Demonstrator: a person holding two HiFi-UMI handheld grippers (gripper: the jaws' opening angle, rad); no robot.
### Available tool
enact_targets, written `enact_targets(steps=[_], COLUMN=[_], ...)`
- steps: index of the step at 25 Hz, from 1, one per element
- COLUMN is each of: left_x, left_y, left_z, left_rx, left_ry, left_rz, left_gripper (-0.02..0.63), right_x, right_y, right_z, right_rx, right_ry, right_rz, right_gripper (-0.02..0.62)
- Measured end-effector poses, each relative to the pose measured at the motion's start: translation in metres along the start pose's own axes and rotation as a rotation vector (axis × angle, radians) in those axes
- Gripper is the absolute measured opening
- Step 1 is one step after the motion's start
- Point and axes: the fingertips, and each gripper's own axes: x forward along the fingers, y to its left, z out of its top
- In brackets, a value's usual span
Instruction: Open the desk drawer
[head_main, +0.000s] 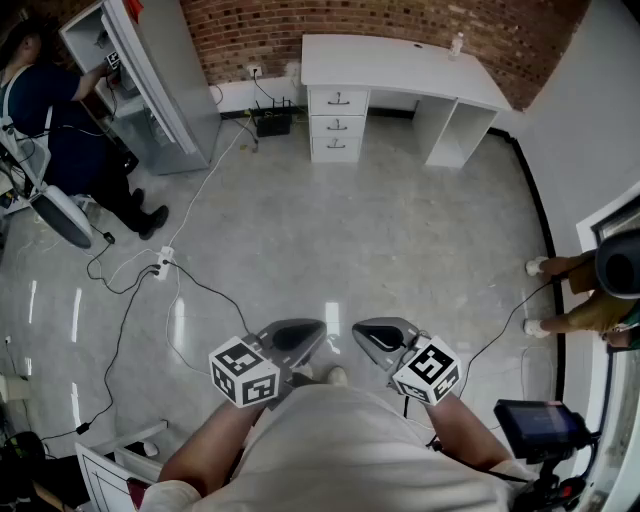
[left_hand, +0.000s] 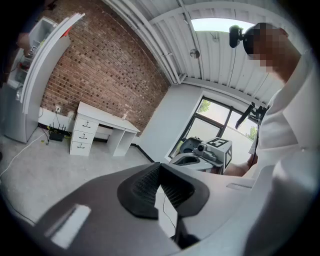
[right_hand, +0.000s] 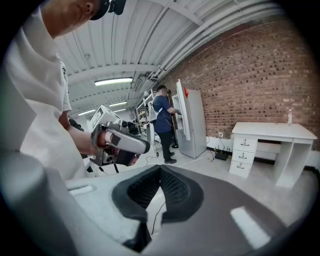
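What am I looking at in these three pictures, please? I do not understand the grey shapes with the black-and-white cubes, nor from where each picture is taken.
There is no robot. A person holds a tool in each hand; each ends in tongs. The head view looks down from a camera on the person's head: the left tongs and right tongs are held before the body, above the floor. The other two pictures come from cameras riding on the tools, each looking along its own tongs. Both pairs are closed and hold nothing. Across the room stands the white desk with three shut drawers; a small bottle stands on it. The patterned cubes are parts of the tools.
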Motion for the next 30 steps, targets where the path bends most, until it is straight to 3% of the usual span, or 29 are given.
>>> enact_targets(steps=[11,18,24,30], left_x=[0.018,0.087,0.118,0.133], left_y=[0.021,0.12,0.204,0.293], left_z=[0.02,0.064,0.128,0.194], left_rx=[0.015,0.006,0.034,0.035], left_ry=[-0.025,-0.002,0.056,0.067], left_rz=[0.007,-0.062,-0.146,-0.175], left_gripper=[0.003,0.003,0.003,0.003], right_x=[0.005,0.057,0.122,0.191], right_y=[-0.029,-0.145,-0.236,-0.316], right_z=[0.002,0.014,0.069,0.125], right_rx=[0.021,0.157,0.309,0.354], right_ry=[-0.003,-0.021,-0.087,-0.107], right_rz=[0.001,-0.033,-0.081,-0.095], right_gripper=[0.002,0.003,0.003,0.026])
